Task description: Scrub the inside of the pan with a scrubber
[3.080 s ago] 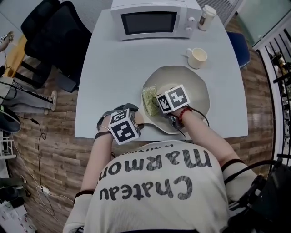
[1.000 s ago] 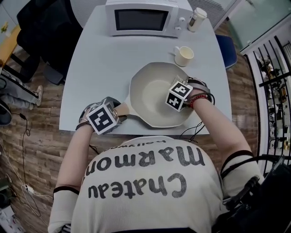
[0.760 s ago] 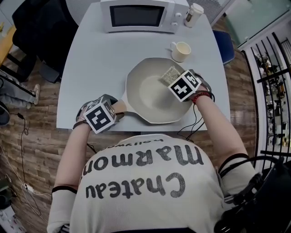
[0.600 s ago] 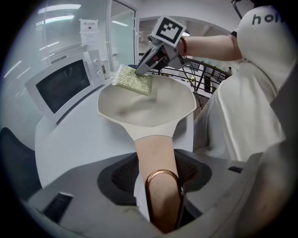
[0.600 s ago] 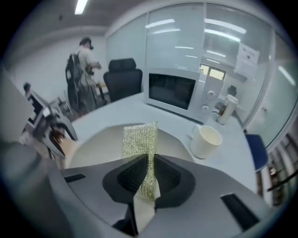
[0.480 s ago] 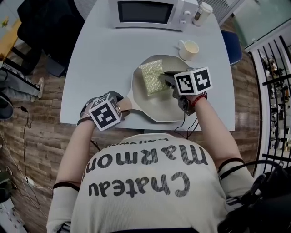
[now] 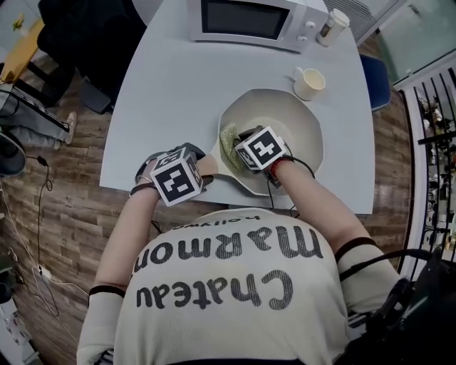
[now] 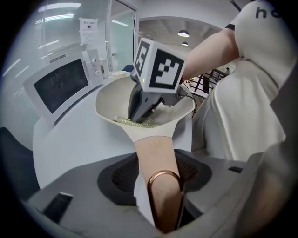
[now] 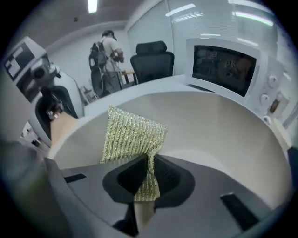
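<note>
A cream pan (image 7: 293,120) sits at the near edge of the white table (image 7: 171,100). Its handle (image 7: 207,165) points left, and my left gripper (image 7: 194,171) is shut on it. In the left gripper view the handle (image 8: 156,158), with its copper ring, runs between the jaws of that gripper (image 8: 158,173). My right gripper (image 7: 242,143) is inside the pan at its near left side, shut on a green-gold mesh scrubber (image 7: 229,138). The scrubber (image 9: 132,135) is pinched by one corner in the right gripper (image 9: 148,171) and lies against the pan wall (image 9: 209,135).
A microwave (image 7: 253,20) stands at the table's far edge with a white lidded cup (image 7: 331,27) beside it. A cream mug (image 7: 308,83) sits just beyond the pan. A black chair (image 7: 71,43) is off the table's left. A person (image 9: 108,56) stands far behind.
My right gripper has swept the scrubber from the pan's right side across to its near left side by the handle, rolling as it went. The left gripper has kept still on the handle.
</note>
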`<state>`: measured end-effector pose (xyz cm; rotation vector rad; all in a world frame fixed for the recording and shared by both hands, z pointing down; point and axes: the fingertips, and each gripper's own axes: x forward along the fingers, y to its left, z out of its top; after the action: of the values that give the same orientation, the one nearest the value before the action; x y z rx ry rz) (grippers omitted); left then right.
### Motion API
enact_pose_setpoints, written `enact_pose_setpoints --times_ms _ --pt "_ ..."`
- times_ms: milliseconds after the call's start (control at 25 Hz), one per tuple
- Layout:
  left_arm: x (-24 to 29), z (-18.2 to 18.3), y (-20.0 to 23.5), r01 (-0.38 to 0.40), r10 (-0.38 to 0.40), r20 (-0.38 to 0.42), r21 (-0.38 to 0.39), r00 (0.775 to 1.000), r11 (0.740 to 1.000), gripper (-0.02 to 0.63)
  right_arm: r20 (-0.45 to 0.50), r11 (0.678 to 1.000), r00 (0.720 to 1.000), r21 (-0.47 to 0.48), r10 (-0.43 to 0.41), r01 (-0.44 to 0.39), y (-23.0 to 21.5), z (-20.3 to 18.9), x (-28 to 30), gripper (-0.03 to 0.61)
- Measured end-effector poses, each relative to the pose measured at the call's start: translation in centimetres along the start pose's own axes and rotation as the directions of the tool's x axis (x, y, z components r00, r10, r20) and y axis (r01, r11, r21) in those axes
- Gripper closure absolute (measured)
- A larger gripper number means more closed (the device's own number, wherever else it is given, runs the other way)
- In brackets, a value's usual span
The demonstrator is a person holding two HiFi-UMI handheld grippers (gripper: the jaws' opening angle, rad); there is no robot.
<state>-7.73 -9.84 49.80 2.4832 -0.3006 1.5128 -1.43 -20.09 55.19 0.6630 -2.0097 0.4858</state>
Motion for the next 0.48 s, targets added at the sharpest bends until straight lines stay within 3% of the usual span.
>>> enact_pose_setpoints --times_ms 240,480 --pt "0.0 -0.3 0.1 -0.01 0.01 0.001 -0.005 1.0 1.0 0.385 -0.119 0.959 0.968 -0.211 -0.219 0.191 -2.0 -0.1 1.1 0.532" --pt "-0.2 -0.6 0.1 -0.03 0.03 -0.005 0.004 1.0 1.0 0.389 -0.25 0.958 0.931 -0.176 -0.265 0.226 -4.4 -2.4 -0.2 0.535"
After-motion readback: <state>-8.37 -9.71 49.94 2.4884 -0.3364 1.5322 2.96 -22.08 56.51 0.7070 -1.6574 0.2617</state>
